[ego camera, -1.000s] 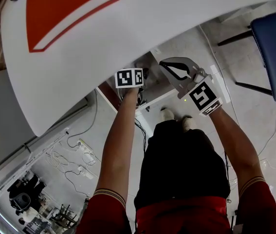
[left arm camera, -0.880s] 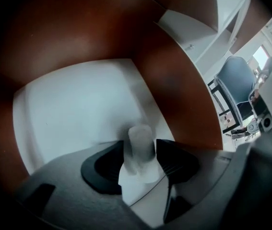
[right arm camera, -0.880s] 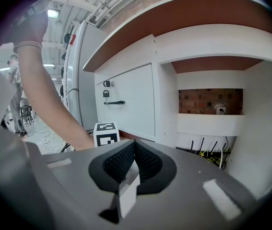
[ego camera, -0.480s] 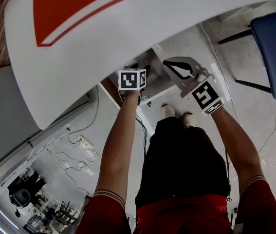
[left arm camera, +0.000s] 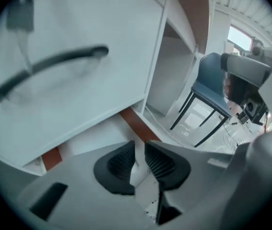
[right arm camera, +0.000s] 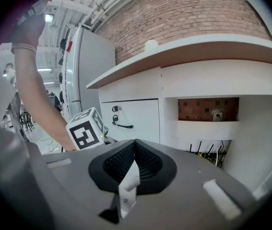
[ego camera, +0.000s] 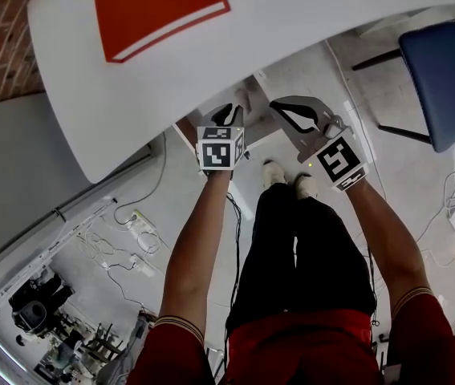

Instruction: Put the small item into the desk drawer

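The left gripper [left arm camera: 139, 151] has just been closing its jaws to a narrow, empty gap, and the right gripper [right arm camera: 135, 151] has its jaws closed on nothing. The small item shows in no view, so the shut-looking drawer [right arm camera: 138, 116] may lack it. Lifting either gripper could knock the surface [ego camera: 307, 30] at its edge.

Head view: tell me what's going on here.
A person stands at a white desk with a gripper in each hand. The left gripper faces the drawer and its dark handle. Its jaws have just been closing and now stand slightly apart with nothing between them. The right gripper hangs beside it, jaws together and empty. The drawer looks shut.
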`<control>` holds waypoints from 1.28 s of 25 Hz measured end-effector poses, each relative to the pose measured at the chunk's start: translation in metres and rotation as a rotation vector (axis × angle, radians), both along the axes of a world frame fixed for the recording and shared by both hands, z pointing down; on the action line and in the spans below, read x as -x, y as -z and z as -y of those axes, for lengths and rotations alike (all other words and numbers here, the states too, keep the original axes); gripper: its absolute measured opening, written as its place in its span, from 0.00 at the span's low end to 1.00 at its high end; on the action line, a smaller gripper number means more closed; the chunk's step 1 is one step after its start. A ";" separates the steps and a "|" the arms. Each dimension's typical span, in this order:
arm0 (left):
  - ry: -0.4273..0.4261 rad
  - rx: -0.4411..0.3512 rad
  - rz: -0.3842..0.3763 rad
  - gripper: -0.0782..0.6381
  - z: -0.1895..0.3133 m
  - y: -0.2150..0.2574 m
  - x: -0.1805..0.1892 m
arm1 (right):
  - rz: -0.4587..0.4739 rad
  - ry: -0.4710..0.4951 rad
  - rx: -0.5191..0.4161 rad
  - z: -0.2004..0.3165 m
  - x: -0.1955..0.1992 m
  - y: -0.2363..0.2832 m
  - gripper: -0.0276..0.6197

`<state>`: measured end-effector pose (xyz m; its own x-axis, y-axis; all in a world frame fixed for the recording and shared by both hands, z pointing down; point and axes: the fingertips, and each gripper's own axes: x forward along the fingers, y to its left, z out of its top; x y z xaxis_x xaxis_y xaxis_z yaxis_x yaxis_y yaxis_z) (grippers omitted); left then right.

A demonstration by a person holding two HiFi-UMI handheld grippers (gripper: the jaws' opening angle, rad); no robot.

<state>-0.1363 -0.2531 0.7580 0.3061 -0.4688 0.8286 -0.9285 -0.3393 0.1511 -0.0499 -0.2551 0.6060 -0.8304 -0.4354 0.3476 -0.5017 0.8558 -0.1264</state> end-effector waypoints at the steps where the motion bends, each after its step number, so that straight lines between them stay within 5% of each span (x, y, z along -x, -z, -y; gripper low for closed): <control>1: 0.002 -0.027 -0.011 0.18 -0.003 0.016 -0.002 | 0.005 -0.005 0.001 -0.002 -0.001 0.011 0.06; 3: 0.010 -0.085 -0.053 0.11 -0.008 0.050 -0.007 | 0.017 -0.013 -0.003 -0.005 -0.002 0.034 0.06; 14: 0.065 -0.485 -0.287 0.11 -0.057 0.282 -0.048 | 0.151 -0.080 -0.047 -0.053 -0.038 0.177 0.06; 25: -0.087 -0.776 -0.267 0.11 -0.115 0.477 -0.084 | 0.327 -0.087 -0.131 -0.109 -0.064 0.330 0.06; 32: -0.147 -0.869 -0.276 0.11 -0.157 0.561 -0.075 | 0.349 -0.077 -0.217 -0.149 -0.066 0.411 0.06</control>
